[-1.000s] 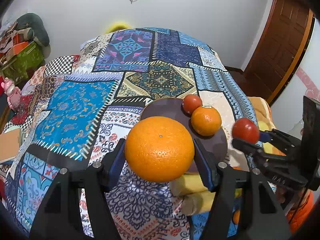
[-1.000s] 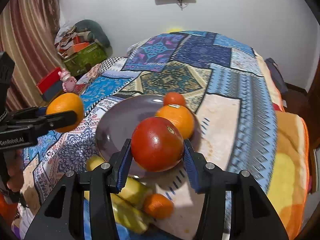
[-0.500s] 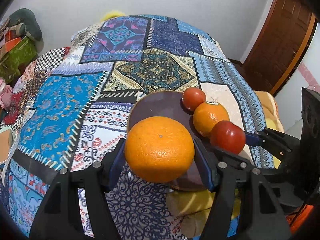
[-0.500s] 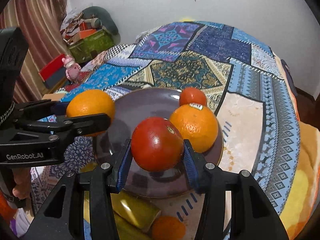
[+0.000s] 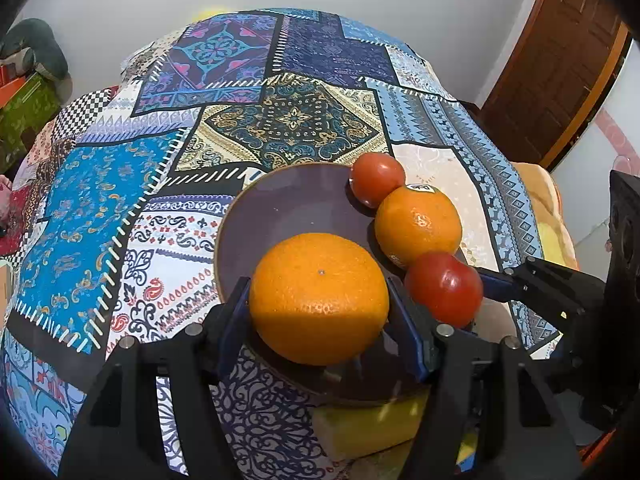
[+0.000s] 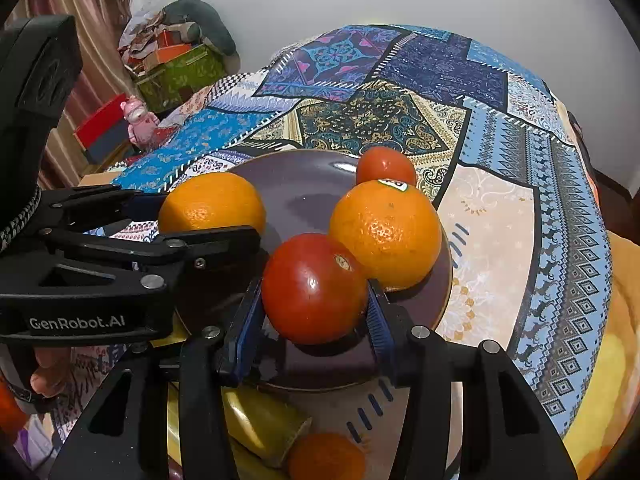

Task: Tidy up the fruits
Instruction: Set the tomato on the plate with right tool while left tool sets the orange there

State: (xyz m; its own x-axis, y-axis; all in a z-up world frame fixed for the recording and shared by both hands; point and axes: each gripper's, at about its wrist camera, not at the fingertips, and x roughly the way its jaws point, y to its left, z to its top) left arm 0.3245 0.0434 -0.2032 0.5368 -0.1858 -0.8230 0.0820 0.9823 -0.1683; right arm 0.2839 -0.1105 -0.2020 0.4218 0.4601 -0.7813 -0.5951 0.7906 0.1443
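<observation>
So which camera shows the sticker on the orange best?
The left wrist view: the sticker faces it on top of the plated orange, unobstructed. The right wrist view shows the same sticker edge-on, at the orange's far rim.

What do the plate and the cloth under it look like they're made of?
Plate: probably glazed ceramic, dark purple-brown and glossy; a bright highlight and fruit reflections show on it, though glass or plastic is possible. Cloth: printed woven fabric, matte; a patchwork pattern that drapes over the edges.
</observation>
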